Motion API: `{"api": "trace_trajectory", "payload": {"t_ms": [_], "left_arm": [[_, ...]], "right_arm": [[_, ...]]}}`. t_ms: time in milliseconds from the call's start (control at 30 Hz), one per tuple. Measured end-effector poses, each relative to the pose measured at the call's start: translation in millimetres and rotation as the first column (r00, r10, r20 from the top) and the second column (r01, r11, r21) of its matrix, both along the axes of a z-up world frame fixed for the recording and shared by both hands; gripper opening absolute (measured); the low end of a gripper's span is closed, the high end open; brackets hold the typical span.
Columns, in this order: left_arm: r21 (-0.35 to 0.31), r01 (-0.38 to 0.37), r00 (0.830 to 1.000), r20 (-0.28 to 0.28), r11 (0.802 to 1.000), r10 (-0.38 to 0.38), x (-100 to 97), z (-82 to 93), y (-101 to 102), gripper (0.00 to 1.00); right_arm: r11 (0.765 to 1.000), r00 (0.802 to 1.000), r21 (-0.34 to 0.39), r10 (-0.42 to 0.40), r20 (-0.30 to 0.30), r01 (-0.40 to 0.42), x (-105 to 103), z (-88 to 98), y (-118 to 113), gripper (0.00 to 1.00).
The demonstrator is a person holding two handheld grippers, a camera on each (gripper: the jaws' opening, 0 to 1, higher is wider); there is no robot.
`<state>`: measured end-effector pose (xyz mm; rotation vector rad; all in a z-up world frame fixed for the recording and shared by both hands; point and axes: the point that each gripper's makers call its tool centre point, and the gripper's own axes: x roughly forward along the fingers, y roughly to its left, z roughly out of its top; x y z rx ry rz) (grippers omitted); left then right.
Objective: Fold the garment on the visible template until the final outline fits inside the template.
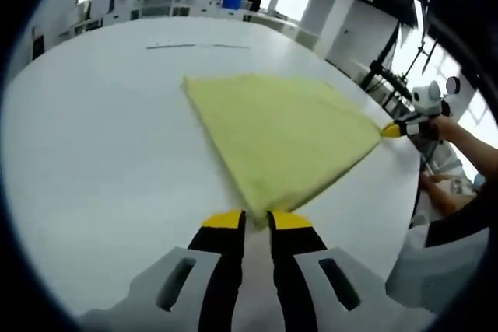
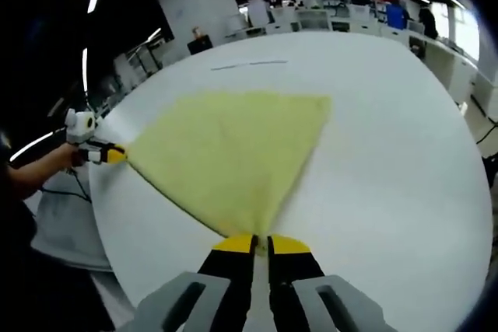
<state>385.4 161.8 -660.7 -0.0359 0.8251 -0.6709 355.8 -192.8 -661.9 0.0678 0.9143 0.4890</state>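
Yellow garment [image 1: 284, 131] corners pinched between both jaws

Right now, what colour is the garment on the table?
Pale yellow-green, plain, no pattern: the garment shows best in the left gripper view.

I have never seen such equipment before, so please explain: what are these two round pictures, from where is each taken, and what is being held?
No robot is here. A person holds one pair of tongs in each hand, and a small camera rides on each pair, looking forward along its jaws.

In the left gripper view, the left tongs pinch one corner of a yellow cloth; the right tongs show at the far right, pinching another corner.

The right gripper view is the mirror case: the right tongs grip their corner, and the left tongs appear at the left.

The cloth lies spread on a white table. Both tongs look shut on it.
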Motion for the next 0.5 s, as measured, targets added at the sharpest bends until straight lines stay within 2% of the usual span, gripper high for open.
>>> {"api": "trace_trajectory", "payload": {"t_ms": [67, 100, 167, 267, 367, 500], "left_arm": [[-0.015, -0.003, 1.0, 0.012, 1.0, 0.003, 0.5, 3.1, -1.5, 0.17], [-0.018, -0.001, 0.999, 0.038, 1.0, 0.002, 2.7, 6.0, -2.5, 0.19], [-0.013, 0.003, 0.999, 0.053, 1.0, -0.002, 3.1, 8.1, -3.3, 0.27], [0.014, 0.001, 0.997, 0.081, 1.0, -0.002, 6.8, 10.0, -2.8, 0.42], [0.016, 0.002, 0.995, 0.097, 1.0, -0.003, 7.1, 15.4, -4.9, 0.48], [0.003, -0.011, 0.991, 0.13, 1.0, 0.011, 10.8, 25.0, -6.5, 0.6]], "right_arm": [[1.0, 1.0, 0.0, -0.004, 0.008, 0.004, 0.3, 1.8, -0.6, 0.2], [1.0, 1.0, 0.0, -0.007, 0.017, 0.007, 0.7, 3.5, -0.5, 0.24], [1.0, 1.0, 0.003, -0.008, 0.027, 0.008, 1.0, 6.7, 0.3, 0.34], [0.999, 0.999, 0.032, -0.005, 0.043, 0.004, 2.4, 14.7, 5.7, 0.43], [0.998, 0.999, 0.065, 0.003, 0.053, -0.006, 1.8, 25.0, 13.3, 0.5], [0.998, 0.996, 0.06, 0.033, 0.08, -0.037, 0.6, 37.2, 20.8, 0.6]]}}
